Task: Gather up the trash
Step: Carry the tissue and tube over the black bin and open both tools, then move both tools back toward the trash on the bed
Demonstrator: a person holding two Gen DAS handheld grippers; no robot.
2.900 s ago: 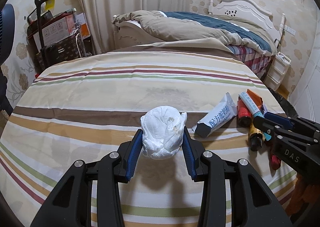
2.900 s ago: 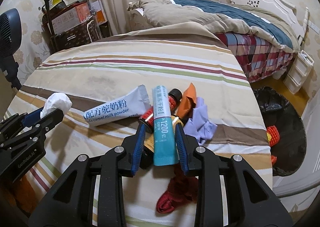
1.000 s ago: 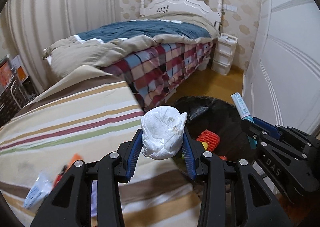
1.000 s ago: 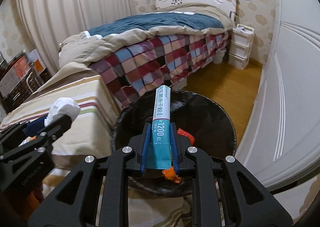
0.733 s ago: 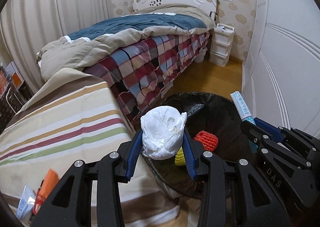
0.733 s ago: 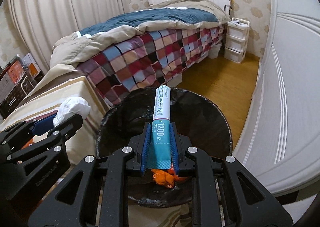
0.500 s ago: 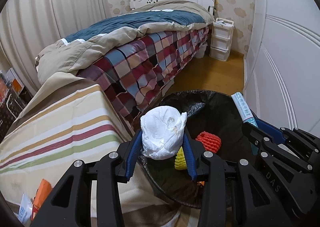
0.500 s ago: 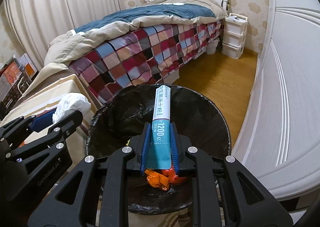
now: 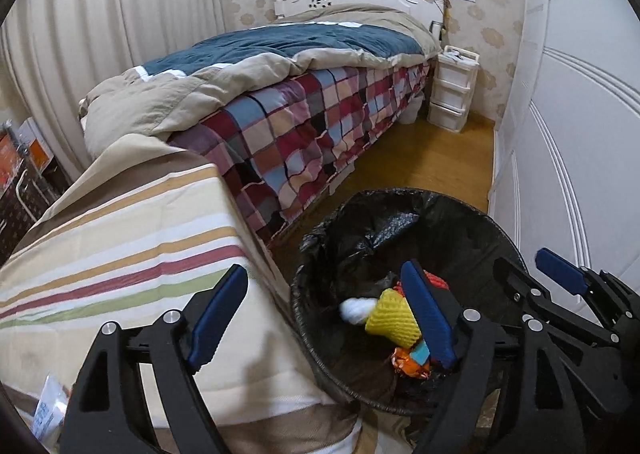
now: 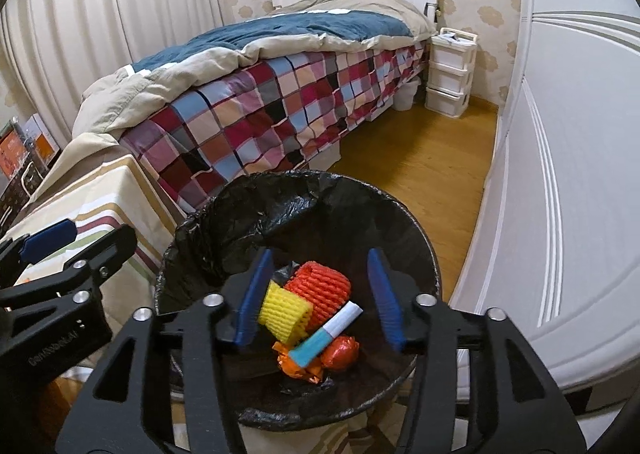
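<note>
A black-lined trash bin stands on the floor beside the striped table. My right gripper is open and empty right above the bin. The teal and white tube lies in the bin on a yellow foam net, a red foam net and orange wrappers. My left gripper is open and empty over the bin's left rim. The white crumpled tissue is blurred inside the bin next to the yellow net.
A bed with a checked quilt stands behind the bin. A white wardrobe door is close on the right. White drawers stand by the bed head. A plastic packet lies on the table at the lower left.
Both grippers have opened over the bin. The tube has dropped from the right gripper into the bin. The tissue has left the left gripper and is in the bin.
</note>
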